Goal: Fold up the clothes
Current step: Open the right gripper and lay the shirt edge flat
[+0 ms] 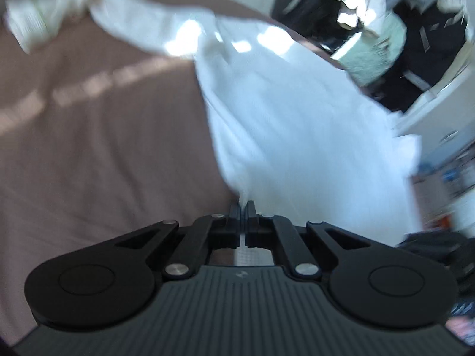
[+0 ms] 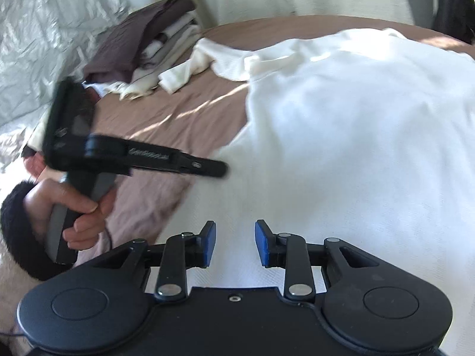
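left claw (image 1: 243,204) pinched on white garment (image 1: 285,124) edge; right claw (image 2: 234,231) partly open, empty above it

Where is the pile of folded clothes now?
In the right wrist view the pile of folded clothes sits at the upper left on the brown bed cover, beside the grey crinkled sheet and left of the white garment.

The right claw (image 2: 234,244) hangs over a white garment (image 2: 341,136) spread on a brown bedsheet (image 2: 166,118), its blue pads (image 2: 262,244) apart with nothing between them. Left of it, a hand (image 2: 74,207) grips the left claw (image 2: 219,169), whose tip meets the garment's edge. Folded clothes (image 2: 148,44) are stacked beyond.
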